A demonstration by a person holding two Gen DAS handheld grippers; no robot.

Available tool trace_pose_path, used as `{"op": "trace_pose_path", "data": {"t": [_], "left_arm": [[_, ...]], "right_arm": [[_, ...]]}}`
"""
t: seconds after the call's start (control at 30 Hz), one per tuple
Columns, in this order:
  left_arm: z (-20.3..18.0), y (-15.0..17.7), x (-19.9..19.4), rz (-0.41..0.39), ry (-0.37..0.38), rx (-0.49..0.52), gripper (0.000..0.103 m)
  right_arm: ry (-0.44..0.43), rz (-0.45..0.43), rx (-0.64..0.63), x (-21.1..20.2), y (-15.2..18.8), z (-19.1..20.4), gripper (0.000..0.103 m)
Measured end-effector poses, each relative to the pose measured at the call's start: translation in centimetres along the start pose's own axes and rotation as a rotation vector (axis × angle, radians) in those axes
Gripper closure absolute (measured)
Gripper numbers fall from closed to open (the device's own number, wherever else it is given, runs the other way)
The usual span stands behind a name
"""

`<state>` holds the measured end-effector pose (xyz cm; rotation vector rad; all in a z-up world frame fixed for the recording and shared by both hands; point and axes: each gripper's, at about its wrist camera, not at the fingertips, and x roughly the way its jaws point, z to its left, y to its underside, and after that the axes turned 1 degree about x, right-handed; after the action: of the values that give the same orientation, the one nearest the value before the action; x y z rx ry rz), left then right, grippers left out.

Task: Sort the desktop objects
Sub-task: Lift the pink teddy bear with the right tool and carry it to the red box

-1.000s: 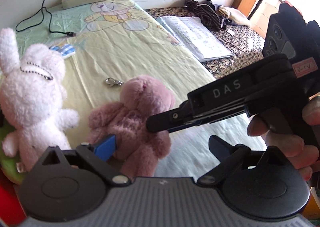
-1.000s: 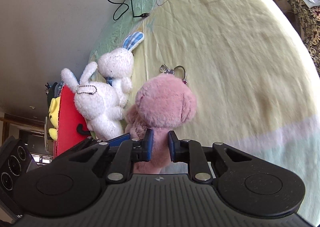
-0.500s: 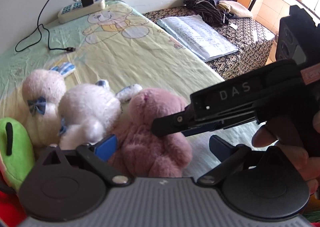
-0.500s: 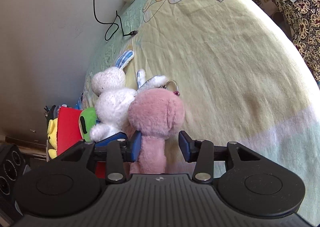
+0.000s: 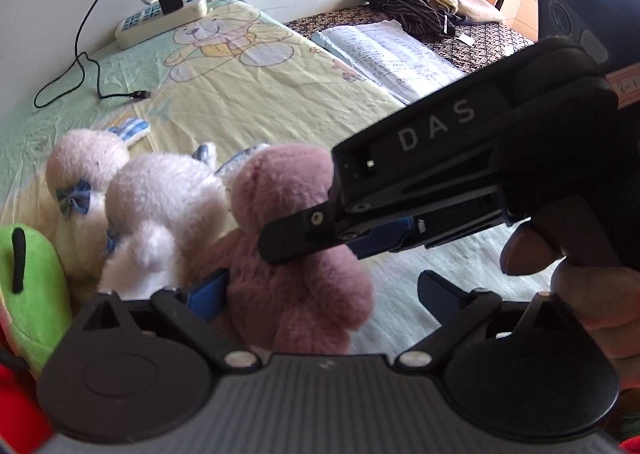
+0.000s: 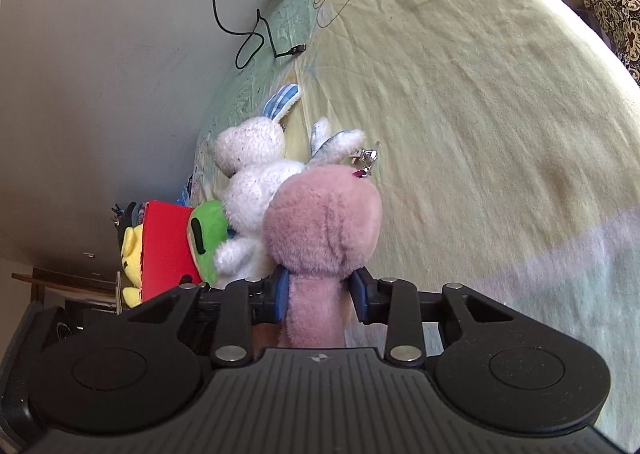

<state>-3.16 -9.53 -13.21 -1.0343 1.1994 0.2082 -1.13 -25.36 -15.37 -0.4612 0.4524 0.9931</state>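
A pink plush bear (image 5: 292,254) sits upright on the yellow-green sheet (image 6: 460,93), pressed against two white bunnies (image 5: 160,205). In the right wrist view the pink bear (image 6: 320,221) has its body between my right gripper (image 6: 320,294)'s blue pads (image 6: 280,294), which stand open and slightly off its sides. A hand holds that right gripper (image 5: 304,234), which comes in from the right at the bear's neck. My left gripper (image 5: 320,282) is wide open, low in front of the bear, holding nothing. A metal clasp (image 6: 366,157) hangs at the bear's head.
A green plush (image 5: 28,282) lies left of the bunnies, with a red box (image 6: 168,250) and a yellow plush (image 6: 132,254) beyond it. A power strip (image 5: 160,19) with a charger and cable sits by the wall. Papers (image 5: 388,53) and clothes (image 5: 412,5) lie on the patterned cloth.
My right gripper has opened from its pinch on the pink bear. The chain-tagged white bunny went from upright to lying against the other bunny. The left view has drawn closer.
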Motion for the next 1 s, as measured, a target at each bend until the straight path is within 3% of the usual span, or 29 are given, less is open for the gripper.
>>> {"op": "trace_pose_path", "data": {"t": [0.17,0.4,0.7,1.0], "left_arm": [[-1.5,0.6,-1.6,-0.010,0.039,0.018,0.007],[-1.3,1.5,-4.6,-0.047,0.120,-0.035,0.008],[2.4,2.0,-13.0,-0.273,0.076,-0.112,0.008],[8.9,4.7,-20.2,-0.423,-0.003,-0.156,0.008]], "right_arm": [[0.046,0.010,-0.050,-2.2,1.7,1.0,0.070],[0.065,-0.029,-0.153,-4.4,3.9,4.2,0.071],[-0.064,-0.130,-0.313,-5.2,5.5,11.3,0.071],[-0.160,-0.172,-0.430,-1.0,7.7,19.3,0.071]]}}
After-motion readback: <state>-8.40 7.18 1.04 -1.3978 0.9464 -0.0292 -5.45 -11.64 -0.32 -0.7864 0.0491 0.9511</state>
